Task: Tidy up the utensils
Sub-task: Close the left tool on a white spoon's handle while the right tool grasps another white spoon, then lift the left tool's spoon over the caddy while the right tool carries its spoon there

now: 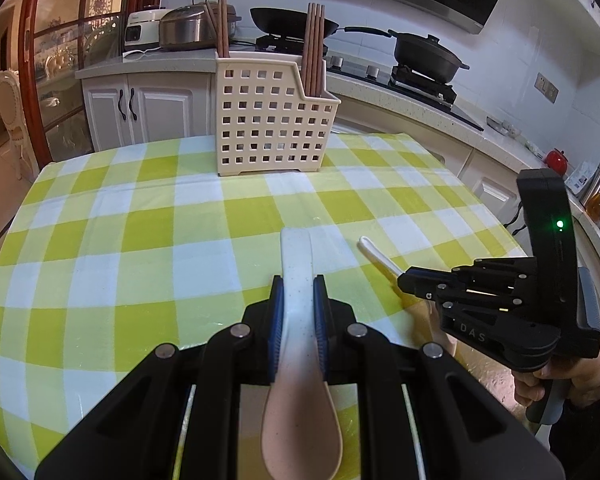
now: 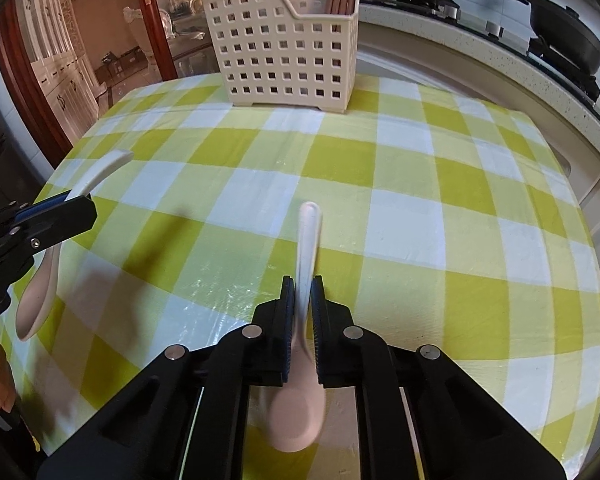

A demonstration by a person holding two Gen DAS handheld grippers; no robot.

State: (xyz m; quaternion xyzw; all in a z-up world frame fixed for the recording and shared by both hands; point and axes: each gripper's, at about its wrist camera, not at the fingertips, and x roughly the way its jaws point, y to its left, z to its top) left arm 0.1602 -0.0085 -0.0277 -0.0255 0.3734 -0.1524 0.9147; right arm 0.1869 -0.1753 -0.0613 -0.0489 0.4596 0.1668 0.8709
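Note:
My left gripper [image 1: 298,280] is shut on a white-handled spoon [image 1: 297,264] with a pinkish bowl toward the camera, held above the checked tablecloth. My right gripper [image 2: 302,280] is shut on a second, similar spoon [image 2: 309,236], handle pointing forward. In the left wrist view the right gripper [image 1: 404,280] is at the right with its spoon's handle [image 1: 376,254] sticking out. In the right wrist view the left gripper [image 2: 88,208] is at the left edge with its spoon [image 2: 40,292]. A cream perforated utensil basket [image 1: 270,120] stands at the table's far edge, also in the right wrist view [image 2: 284,48], holding brown chopsticks [image 1: 314,48].
The table has a yellow-and-white checked cloth [image 1: 140,220]. Behind it runs a kitchen counter with a rice cooker [image 1: 188,28], a wok [image 1: 292,20] and a black pan [image 1: 424,54] on a stove. White cabinets [image 1: 140,108] stand at back left.

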